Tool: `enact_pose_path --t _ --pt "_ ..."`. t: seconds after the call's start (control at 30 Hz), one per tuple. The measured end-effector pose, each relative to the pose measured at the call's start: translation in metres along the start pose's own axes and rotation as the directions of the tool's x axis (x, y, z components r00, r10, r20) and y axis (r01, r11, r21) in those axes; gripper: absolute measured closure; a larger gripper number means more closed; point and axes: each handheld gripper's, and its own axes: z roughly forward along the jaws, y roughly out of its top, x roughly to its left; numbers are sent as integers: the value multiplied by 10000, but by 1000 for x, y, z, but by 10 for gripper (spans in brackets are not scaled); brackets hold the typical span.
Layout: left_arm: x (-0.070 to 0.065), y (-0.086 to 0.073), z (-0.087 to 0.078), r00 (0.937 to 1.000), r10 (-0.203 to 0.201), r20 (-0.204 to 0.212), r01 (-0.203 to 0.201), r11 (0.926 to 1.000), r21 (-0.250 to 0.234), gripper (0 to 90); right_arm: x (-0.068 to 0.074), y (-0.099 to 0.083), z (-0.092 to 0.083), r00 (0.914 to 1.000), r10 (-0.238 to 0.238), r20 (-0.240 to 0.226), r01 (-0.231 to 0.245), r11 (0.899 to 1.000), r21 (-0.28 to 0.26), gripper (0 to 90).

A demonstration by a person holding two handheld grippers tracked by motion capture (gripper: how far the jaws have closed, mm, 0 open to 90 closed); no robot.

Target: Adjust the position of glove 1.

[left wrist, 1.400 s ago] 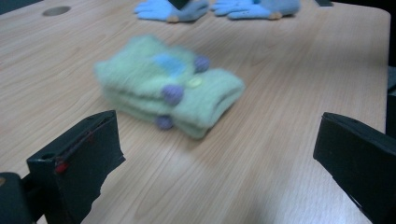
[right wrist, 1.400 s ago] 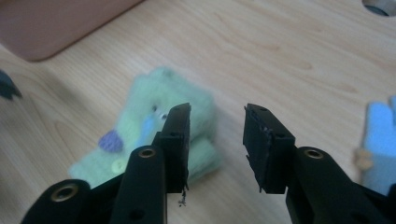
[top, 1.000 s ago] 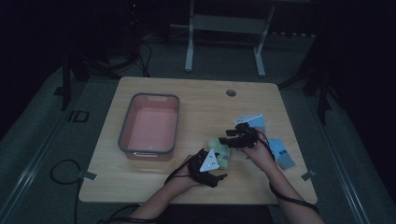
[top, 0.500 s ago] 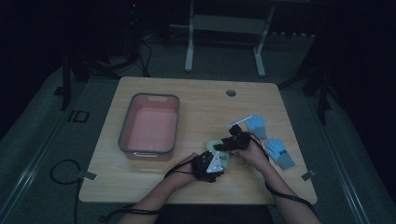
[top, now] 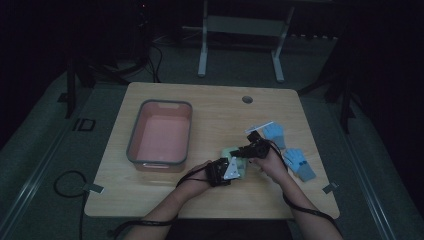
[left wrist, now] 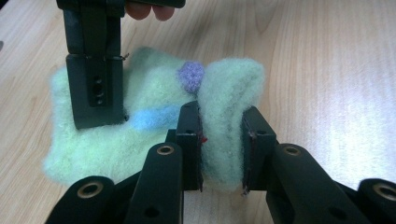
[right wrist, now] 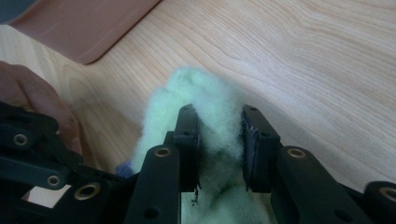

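left gripper (left wrist: 222, 149) | closed on fuzzy green cloth (left wrist: 154, 121) | right gripper (right wrist: 219, 149) | closed too (lowered)

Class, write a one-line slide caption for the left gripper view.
Left tongs pinch a fold of fuzzy pale-green felt cloth on a light wooden table.

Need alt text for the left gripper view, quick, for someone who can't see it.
The left gripper is shut on a raised fold of a fuzzy pale green cloth lying on the wooden table. The right gripper comes down onto the cloth farther back.

Bin (top: 161, 135) blocks left; blue gloves (top: 296, 161) crowd right.
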Motion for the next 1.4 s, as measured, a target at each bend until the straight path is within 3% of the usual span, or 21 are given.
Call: enact_pose_path --t 0.27,0.4,0.63,1.4 --pt "11 16 -21 9998 120 -142 -120 9999 -47 741 4 9 -16 9995 98 -305 -110 9990 -425 716" --pt "19 24 -32 9991 294 -313 -295 9996 -36 743 13 23 -30 9997 -149 -170 135 9967 -804 716" --pt "32 31 -52 9987 267 -440 -269 9996 -33 743 24 43 -39 9993 -365 -105 351 9935 -1082 716" --pt "62 16 -115 9937 99 -1119 -55 9992 403 745 66 109 -25 9925 -1110 -516 1038 9867 -1249 716"
